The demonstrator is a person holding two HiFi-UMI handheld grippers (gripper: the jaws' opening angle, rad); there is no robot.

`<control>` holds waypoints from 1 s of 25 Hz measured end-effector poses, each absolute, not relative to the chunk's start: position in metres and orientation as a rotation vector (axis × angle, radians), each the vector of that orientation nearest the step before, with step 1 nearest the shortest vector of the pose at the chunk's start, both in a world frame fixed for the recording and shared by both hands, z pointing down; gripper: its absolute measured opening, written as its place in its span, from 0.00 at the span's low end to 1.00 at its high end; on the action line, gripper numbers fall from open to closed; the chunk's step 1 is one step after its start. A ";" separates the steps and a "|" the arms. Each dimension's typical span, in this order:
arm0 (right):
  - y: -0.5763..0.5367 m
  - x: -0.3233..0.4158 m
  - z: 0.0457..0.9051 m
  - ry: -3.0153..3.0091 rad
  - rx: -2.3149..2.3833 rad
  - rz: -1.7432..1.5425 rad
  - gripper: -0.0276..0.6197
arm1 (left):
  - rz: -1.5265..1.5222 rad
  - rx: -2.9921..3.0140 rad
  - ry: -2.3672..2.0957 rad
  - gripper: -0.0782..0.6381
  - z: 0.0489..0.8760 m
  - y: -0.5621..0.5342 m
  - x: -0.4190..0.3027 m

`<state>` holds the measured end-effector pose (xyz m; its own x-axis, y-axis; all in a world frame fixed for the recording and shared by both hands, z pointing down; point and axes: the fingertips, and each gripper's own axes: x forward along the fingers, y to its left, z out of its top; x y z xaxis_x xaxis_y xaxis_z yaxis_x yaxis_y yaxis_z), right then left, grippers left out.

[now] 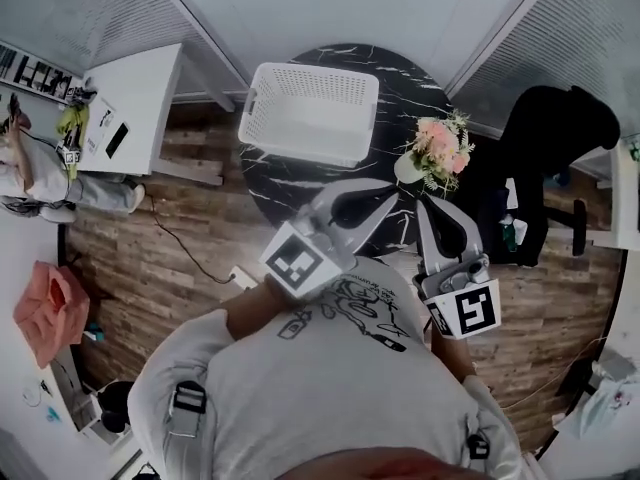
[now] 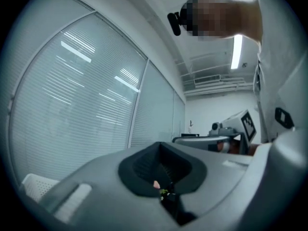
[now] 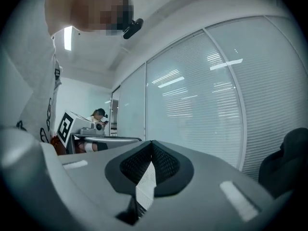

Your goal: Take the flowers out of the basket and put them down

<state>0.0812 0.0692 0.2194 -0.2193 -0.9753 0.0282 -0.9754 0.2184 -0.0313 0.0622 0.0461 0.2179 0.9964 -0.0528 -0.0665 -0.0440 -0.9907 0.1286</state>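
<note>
1. White and rectangular, a flat-topped desk point(image 1: 140, 93) stood at the far left on the brown wood-plank floor point(image 1: 170, 258).
2. A white perforated plastic basket point(image 1: 310, 108) sat on the left part of the round black marble-patterned table point(image 1: 400, 78).
3. The grey left gripper point(image 1: 390, 189), with its square-marker cube, was held in front of the person's chest and pointed over the table's near edge. Its jaws were pressed together on themselves.
4. The grey right gripper point(image 1: 426, 206) hung just beside the left one, over the same near edge. Its jaws were likewise pressed together, with no object clamped.
5. The bunch of pink and cream flowers with green leaves point(image 1: 442, 146) stood upright on the right part of the table. It was outside the basket and apart from it, and neither gripper touched it.
6. A black office chair point(image 1: 545, 148) stood to the right of the table, close to its edge.
</note>
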 end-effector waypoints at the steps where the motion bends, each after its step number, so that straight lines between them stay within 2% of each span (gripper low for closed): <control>1: 0.067 0.074 0.213 -2.475 1.939 0.061 0.05 | -0.113 3.012 -0.089 0.11 0.212 0.044 0.058; 8: 0.057 0.044 0.192 -2.531 1.849 0.032 0.05 | -0.128 3.003 -0.165 0.11 0.195 0.038 0.035; 25: 0.041 0.033 0.198 -2.531 1.837 0.058 0.05 | -0.126 2.989 -0.203 0.11 0.197 0.022 0.017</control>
